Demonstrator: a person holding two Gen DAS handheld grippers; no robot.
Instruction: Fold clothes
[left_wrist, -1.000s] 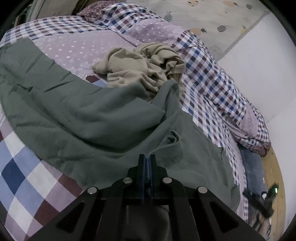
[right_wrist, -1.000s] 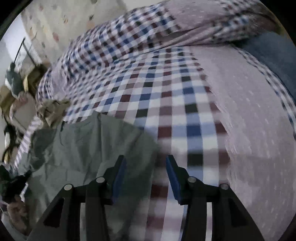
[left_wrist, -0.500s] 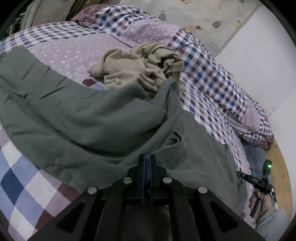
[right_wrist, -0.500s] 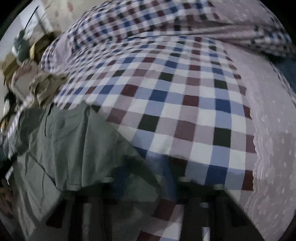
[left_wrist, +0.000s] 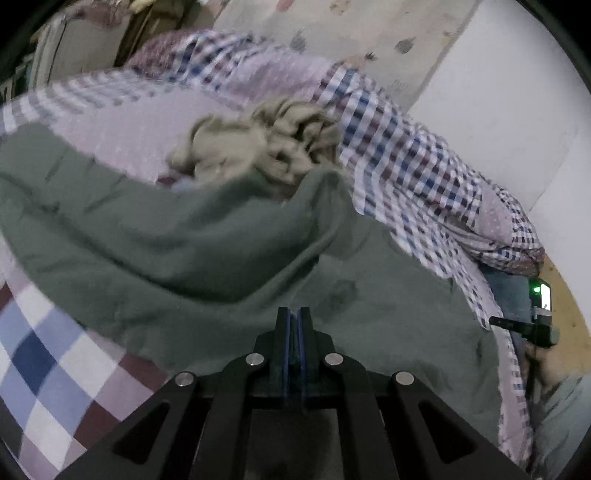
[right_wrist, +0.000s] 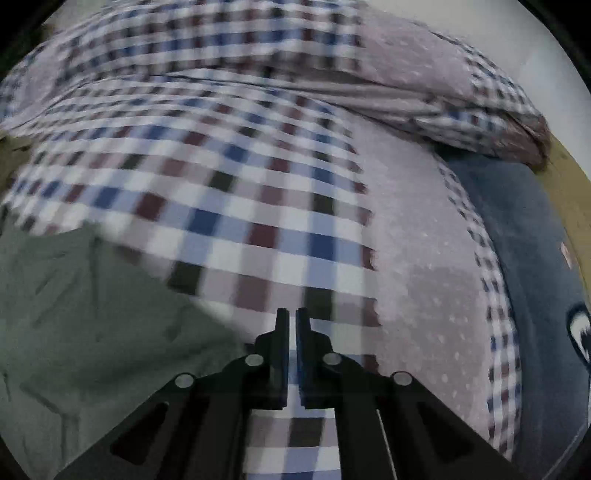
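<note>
Green garment spread on checked quilt, near beige heap; L gripper clamps its hem, R gripper nearly closed (empty). Mid-fold est.: carry hem across

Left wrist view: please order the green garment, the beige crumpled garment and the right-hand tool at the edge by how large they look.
1. Green garment, by far the largest.
2. Beige crumpled garment.
3. Right tool, smallest in view, though it is cut off at the edge and distorted, so its rank is unsure.
</note>
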